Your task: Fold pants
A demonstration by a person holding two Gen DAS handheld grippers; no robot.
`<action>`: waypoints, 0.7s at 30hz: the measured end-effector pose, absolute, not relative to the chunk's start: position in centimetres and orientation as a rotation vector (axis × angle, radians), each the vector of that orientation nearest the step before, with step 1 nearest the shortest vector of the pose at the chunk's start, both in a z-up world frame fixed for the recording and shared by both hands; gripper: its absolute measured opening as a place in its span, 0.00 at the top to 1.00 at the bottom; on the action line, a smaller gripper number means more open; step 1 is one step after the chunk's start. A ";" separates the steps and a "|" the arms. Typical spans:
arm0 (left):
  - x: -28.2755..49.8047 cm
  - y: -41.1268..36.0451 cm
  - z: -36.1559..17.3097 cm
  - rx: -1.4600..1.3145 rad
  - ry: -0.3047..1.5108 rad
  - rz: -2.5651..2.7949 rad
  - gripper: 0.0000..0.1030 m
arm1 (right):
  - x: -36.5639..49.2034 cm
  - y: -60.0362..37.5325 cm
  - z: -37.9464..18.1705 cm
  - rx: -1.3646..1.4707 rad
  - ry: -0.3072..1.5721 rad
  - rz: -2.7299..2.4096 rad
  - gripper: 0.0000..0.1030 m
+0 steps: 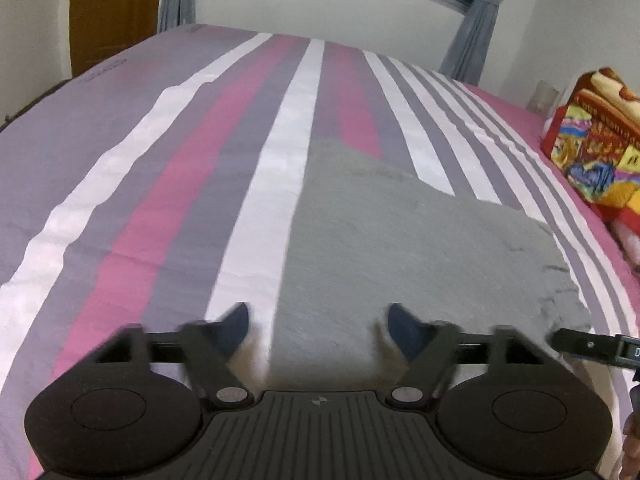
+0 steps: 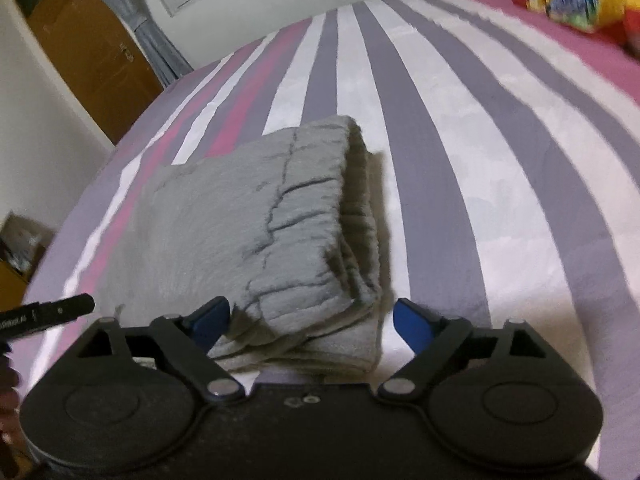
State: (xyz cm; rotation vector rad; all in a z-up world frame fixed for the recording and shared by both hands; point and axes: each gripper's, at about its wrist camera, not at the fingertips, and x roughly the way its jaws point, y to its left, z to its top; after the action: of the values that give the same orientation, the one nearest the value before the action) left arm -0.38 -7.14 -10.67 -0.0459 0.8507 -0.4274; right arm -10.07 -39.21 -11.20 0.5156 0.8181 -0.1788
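Grey fleece pants (image 1: 400, 240) lie folded into a thick flat stack (image 2: 256, 224) on a striped bed. In the left wrist view my left gripper (image 1: 318, 326) hovers over the near left edge of the stack, jaws wide apart, nothing between them. In the right wrist view my right gripper (image 2: 310, 320) sits at the near right corner of the stack, where the layered fold edges (image 2: 360, 240) show. Its blue pads (image 2: 412, 326) stand clear of the cloth on both sides. Each view catches the other gripper's black finger at its edge (image 1: 588, 346) (image 2: 48, 314).
The bed sheet (image 1: 160, 200) has pink, grey and white stripes and runs far beyond the pants. A bright patterned pillow (image 1: 592, 140) lies at the bed's right side. A brown door (image 2: 92, 48), grey curtains (image 1: 468, 36) and a window stand behind the bed.
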 end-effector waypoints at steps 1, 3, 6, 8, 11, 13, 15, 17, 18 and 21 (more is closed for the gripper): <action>0.0 -7.0 -10.9 -0.043 0.854 -0.437 0.25 | -10.1 -39.8 -11.4 0.545 0.819 -0.171 0.13; 0.8 -6.8 -11.5 -0.053 0.878 -0.457 0.24 | -10.0 -40.7 -11.8 0.594 0.827 -0.151 0.11; 2.3 -6.4 -13.0 -0.106 0.941 -0.486 0.25 | -9.9 -41.7 -12.6 0.657 0.840 -0.111 0.11; 3.3 -6.1 -14.2 -0.144 0.988 -0.507 0.25 | -9.8 -42.3 -13.1 0.701 0.842 -0.083 0.12; 4.1 -5.6 -15.9 -0.228 1.037 -0.558 0.25 | -9.7 -43.5 -14.1 0.775 0.843 -0.035 0.12; 4.7 -5.5 -16.7 -0.264 1.052 -0.594 0.28 | -9.6 -44.2 -14.6 0.814 0.837 -0.002 0.12; 5.3 -5.4 -17.4 -0.307 1.073 -0.636 0.41 | -9.6 -45.2 -15.1 0.874 0.821 0.031 0.12; 6.2 -5.3 -18.2 -0.382 1.119 -0.694 0.53 | -9.6 -46.3 -15.7 0.955 0.798 0.061 0.12; 6.4 -5.5 -18.4 -0.389 1.127 -0.707 0.53 | -9.7 -46.9 -16.1 0.997 0.782 0.073 0.12; 6.9 -6.1 -18.7 -0.412 1.151 -0.756 0.53 | -9.8 -48.3 -17.3 1.109 0.745 0.115 0.26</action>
State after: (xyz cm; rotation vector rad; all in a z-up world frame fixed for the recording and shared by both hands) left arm 6.92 -6.09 -18.73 -0.4118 1.1509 -0.7564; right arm -9.76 -48.30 -17.27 1.1089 0.7451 0.1146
